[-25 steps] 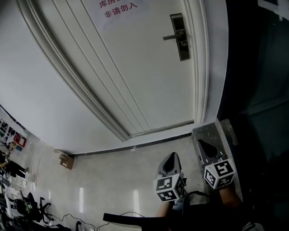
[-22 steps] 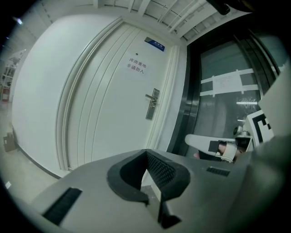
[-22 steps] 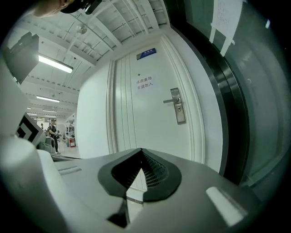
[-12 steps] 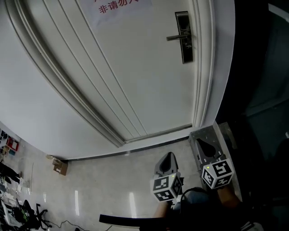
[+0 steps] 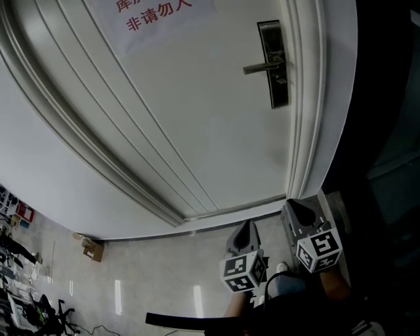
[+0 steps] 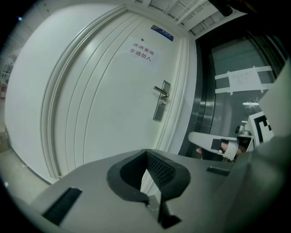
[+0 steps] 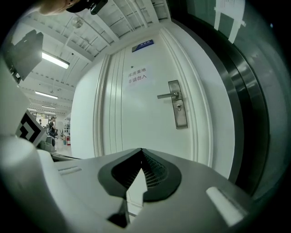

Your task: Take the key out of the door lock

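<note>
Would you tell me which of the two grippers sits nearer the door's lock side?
The right gripper: it sits below the lock plate by the door frame; the left gripper is further left.

Left gripper (image 5: 248, 230), right gripper (image 5: 296, 213): grey shells, black ribbed pads (image 6: 160, 169). Each carries a white cube (image 5: 244, 273) with black square markers. Black cable (image 5: 269, 283).

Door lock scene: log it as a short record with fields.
door: white, closed
lock plate: metal, at door's right edge
handle: lever, pointing left
key: too small to make out
left tool: jaws together, empty, far below the lock
right tool: jaws together, empty, beside the left tool
notice: red print, upper door
</note>
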`<state>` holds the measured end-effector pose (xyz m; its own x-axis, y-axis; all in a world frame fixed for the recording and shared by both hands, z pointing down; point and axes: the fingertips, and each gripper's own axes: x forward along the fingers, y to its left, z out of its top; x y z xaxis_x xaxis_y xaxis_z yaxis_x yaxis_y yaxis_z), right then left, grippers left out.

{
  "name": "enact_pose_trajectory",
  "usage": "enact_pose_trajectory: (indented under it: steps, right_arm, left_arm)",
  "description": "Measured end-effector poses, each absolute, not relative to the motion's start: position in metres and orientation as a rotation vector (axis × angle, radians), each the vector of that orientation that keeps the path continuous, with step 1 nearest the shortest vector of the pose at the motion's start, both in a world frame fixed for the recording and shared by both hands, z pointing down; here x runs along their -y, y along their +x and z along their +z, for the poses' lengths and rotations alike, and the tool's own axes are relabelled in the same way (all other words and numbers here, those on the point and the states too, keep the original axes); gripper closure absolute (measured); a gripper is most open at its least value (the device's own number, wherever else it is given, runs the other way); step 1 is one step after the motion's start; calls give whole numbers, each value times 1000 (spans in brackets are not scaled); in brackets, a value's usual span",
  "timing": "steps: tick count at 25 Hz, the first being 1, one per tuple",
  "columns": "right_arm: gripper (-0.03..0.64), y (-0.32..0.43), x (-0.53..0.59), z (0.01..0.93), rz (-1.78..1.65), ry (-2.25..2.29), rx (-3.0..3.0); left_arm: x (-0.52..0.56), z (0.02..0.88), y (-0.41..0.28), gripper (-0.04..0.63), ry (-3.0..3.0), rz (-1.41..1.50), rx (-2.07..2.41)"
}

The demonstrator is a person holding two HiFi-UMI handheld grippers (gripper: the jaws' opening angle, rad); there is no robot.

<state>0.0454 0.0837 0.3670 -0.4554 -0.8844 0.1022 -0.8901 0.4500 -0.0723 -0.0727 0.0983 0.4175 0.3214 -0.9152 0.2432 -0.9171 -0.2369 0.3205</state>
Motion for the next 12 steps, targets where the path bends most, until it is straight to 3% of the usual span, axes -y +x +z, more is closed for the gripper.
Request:
enact_pose_trajectory:
  steps: [12]
  right_arm:
    - [615,68,22,358,119,1493,2693]
  left_arm:
    - [6,409,-39,595,2148,-23,1675]
